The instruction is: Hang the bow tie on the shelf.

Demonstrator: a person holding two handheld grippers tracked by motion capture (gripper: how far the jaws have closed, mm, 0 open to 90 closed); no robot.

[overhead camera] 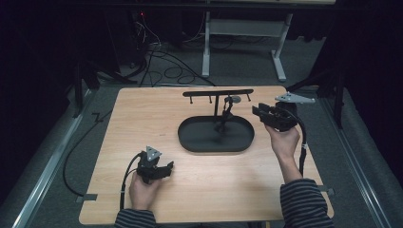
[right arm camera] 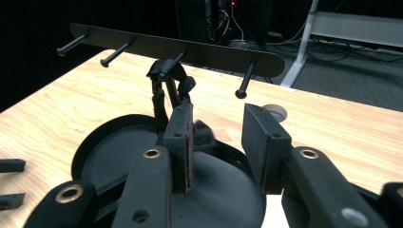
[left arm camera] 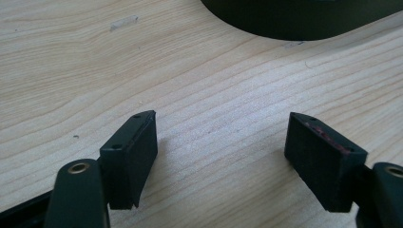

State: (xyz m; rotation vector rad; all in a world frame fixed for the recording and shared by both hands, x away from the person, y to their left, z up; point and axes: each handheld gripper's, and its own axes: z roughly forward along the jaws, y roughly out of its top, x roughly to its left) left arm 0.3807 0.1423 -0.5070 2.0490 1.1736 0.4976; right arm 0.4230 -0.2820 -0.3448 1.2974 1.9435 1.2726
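The left hand (overhead camera: 142,187) holds the left gripper (overhead camera: 167,167) low at the near left, its jaws spread wide and pointing right. The right hand (overhead camera: 284,140) lifts the right gripper (overhead camera: 257,113) at the far right (forearm in a striped sleeve (overhead camera: 304,202)), jaws parted with nothing between them, pointing left.

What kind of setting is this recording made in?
Probably a lab or recording studio: a lone wooden table ringed by dark curtains, loose cables on the grey floor, and a white desk frame behind.
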